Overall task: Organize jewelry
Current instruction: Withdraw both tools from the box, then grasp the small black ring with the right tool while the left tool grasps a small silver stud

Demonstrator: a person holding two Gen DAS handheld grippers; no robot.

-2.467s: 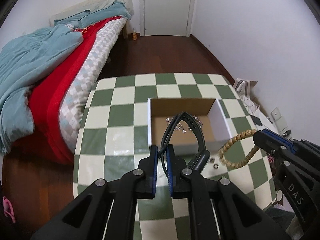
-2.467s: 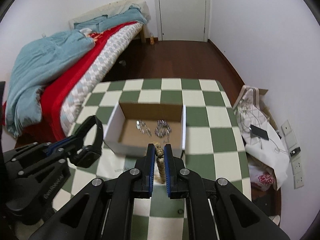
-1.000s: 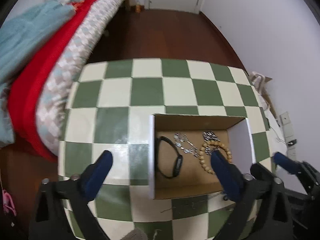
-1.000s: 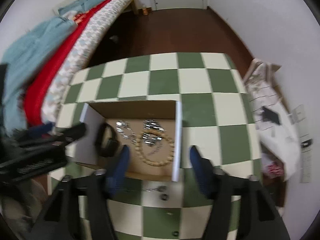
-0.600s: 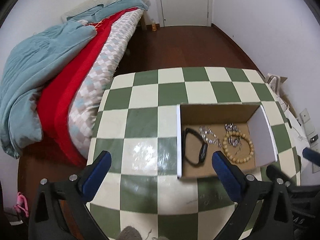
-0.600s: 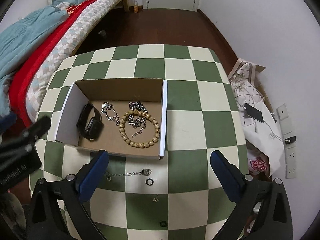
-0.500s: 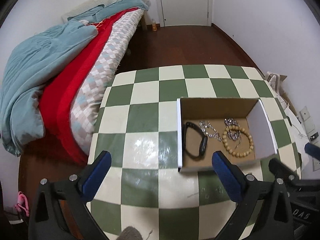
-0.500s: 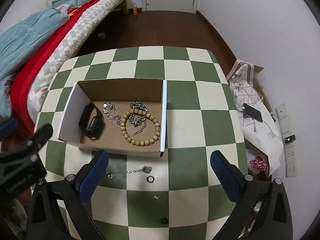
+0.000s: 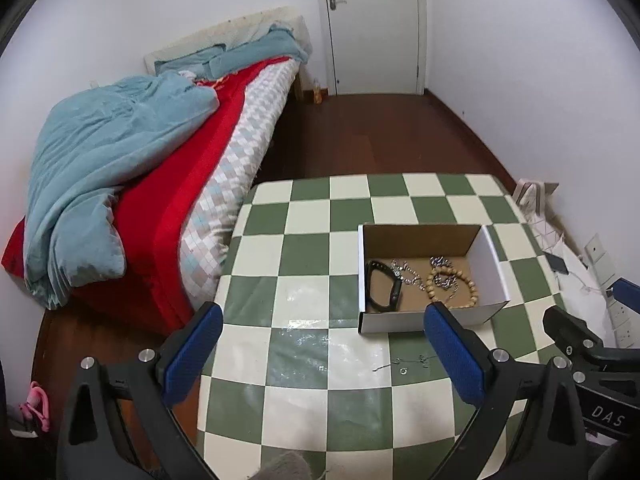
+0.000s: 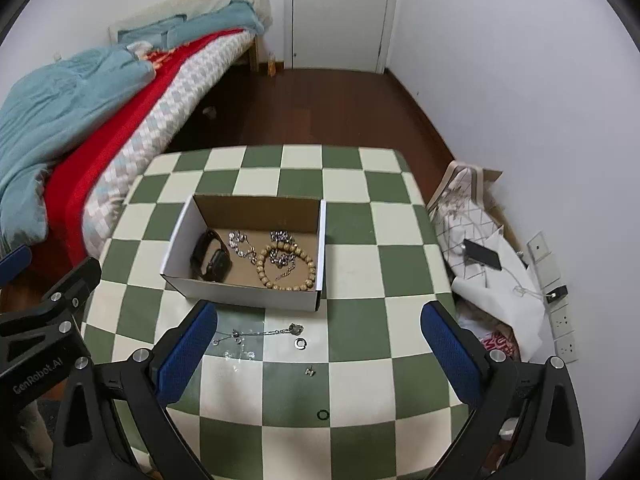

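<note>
Blue-padded and spread wide, both of my claws are hanging empty above the green-and-cream checkered worktop: the right claw and the left claw are each gripping nothing.

Nearest to my right claw, I am looking at a small black ring lying close to the worktop's near edge, and just beyond it a tiny silver stud. Farther on, between my right fingertips, a silver ring is sitting just beside the charm end of a thin silver chain, which is trailing off toward my left pad.

For the next pick I am judging the silver ring the easiest start: I should be coming straight down, narrowing the claw beforehand, and pinching across the ring's rim without dragging the chain along. The chain itself will be slack and slippery, so I am planning to pinch it at the charm.

Beyond these loose pieces, the white-walled cardboard box is standing open, holding a black watch band, silver chain links and a wooden bead bracelet draped over more silver links.
</note>
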